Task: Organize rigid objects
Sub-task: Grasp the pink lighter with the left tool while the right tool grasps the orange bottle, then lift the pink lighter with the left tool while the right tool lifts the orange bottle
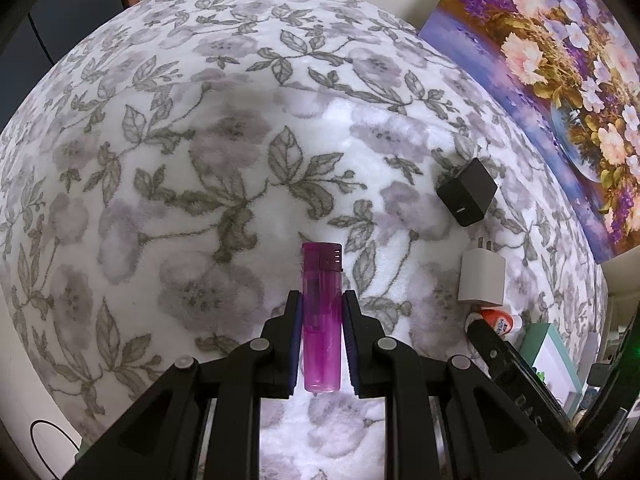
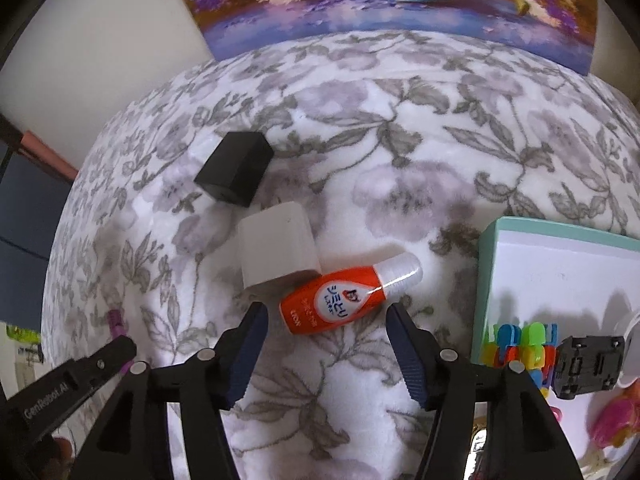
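Lighter: we hold the purple lighter [image 1: 322, 316] upright, clamped between the pads of our left gripper [image 1: 321, 312], above the floral blanket [image 1: 168, 128].
Bottle: the orange bottle [image 2: 344, 300] lies on its side just ahead of our right gripper [image 2: 326, 316], whose jaws stand apart with nothing between them; its base end touches the white charger [image 2: 278, 246].
Neighbours: the black charger [image 2: 236, 172] sits just beyond the white one; the teal-rimmed box [image 2: 486, 280] with clips and small parts is to the right.
Step in hand: we judge the bottle is next for the box (the lighter probably too).
Doing it well: we should straddle the bottle's orange body across its width, clear of the white charger, and close squarely so the round body does not roll out.
Hard to make out: the box's contents are cut off at the frame edge, and a pink thing there is blurred. The bottle's far side is hidden in the left view.
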Demonstrator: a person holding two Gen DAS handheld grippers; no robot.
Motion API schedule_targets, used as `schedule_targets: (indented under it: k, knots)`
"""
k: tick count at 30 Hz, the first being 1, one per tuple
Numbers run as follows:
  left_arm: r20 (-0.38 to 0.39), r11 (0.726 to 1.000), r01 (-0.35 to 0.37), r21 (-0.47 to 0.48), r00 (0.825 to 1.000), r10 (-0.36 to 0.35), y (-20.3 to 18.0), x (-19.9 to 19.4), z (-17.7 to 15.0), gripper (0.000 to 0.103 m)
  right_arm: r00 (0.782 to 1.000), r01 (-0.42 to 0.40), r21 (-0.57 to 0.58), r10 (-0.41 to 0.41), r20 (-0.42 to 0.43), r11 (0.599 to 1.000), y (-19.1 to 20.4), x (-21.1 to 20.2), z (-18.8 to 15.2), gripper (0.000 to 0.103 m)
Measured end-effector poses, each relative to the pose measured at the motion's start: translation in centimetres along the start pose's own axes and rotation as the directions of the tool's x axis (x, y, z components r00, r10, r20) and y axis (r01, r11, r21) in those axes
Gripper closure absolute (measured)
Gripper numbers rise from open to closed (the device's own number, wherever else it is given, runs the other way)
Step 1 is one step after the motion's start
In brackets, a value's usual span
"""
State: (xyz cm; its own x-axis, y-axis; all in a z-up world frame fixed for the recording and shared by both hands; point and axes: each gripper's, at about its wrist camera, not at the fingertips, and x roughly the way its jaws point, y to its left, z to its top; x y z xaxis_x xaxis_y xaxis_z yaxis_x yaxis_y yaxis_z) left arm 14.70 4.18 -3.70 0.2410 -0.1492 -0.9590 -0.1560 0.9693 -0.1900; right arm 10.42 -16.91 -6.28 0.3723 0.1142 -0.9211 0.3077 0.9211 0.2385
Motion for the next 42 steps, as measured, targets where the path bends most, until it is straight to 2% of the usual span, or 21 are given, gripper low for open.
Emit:
schedule_targets:
  k: [4,8,11,15,18,25,28,32,38,42]
  knots:
    - [-0.006,1.000,0.009,-0.008,1.000,-0.009,0.1,0.1,0.1,0.083,1.000,0.019,-0.043,-0.020,-0.017,0.999,-0.1,-1.0,0.1,0.038]
    - [-0.005,1.000,0.014,-0.013,1.000,-0.014,0.1,0.0,0.1,0.083,0.995,0.089,-0.097,-0.094,-0.040,0.991,0.2,-1.4,-0.2,0.038]
    - [-0.004,1.000,0.015,-0.012,1.000,-0.015,0.1,0.0,0.0,0.083,0.993,0.096,-0.119,-0.103,-0.052,0.988,0.8,-0.8,-0.4,0.038]
    - [-0.007,1.000,0.015,-0.019,1.000,-0.015,0.3,0.0,0.0,0.083,0.986,0.154,-0.153,-0.163,-0.043,0.976,1.2,0.1,-0.7,0.038]
    - [-0.005,1.000,0.014,-0.022,1.000,-0.014,0.3,0.0,0.0,0.083,0.989,0.137,-0.127,-0.142,-0.035,0.982,1.2,0.7,-0.3,0.038]
    - [-0.009,0.999,0.010,-0.034,1.000,-0.011,0.3,0.1,0.0,0.083,0.988,0.151,-0.141,-0.155,-0.016,0.978,1.3,0.7,0.3,0.037]
    - [-0.005,0.999,0.010,-0.033,1.000,-0.010,0.2,0.0,0.0,0.083,0.990,0.139,-0.096,-0.140,-0.002,0.986,0.4,0.1,0.8,0.029]
    - [-0.009,0.999,0.007,-0.033,1.000,-0.008,0.2,0.1,0.0,0.083,0.995,0.103,-0.078,-0.103,0.003,0.992,-0.3,0.2,1.1,0.026]
    - [-0.013,1.000,0.003,-0.027,1.000,-0.003,0.0,0.3,0.1,0.083,0.998,0.066,-0.114,-0.065,0.011,0.991,-0.3,0.8,1.6,0.015]
    - [-0.019,1.000,0.000,-0.020,1.000,0.000,0.0,0.4,0.1,0.083,0.990,0.142,-0.200,-0.136,0.043,0.969,1.0,1.2,1.3,0.011]
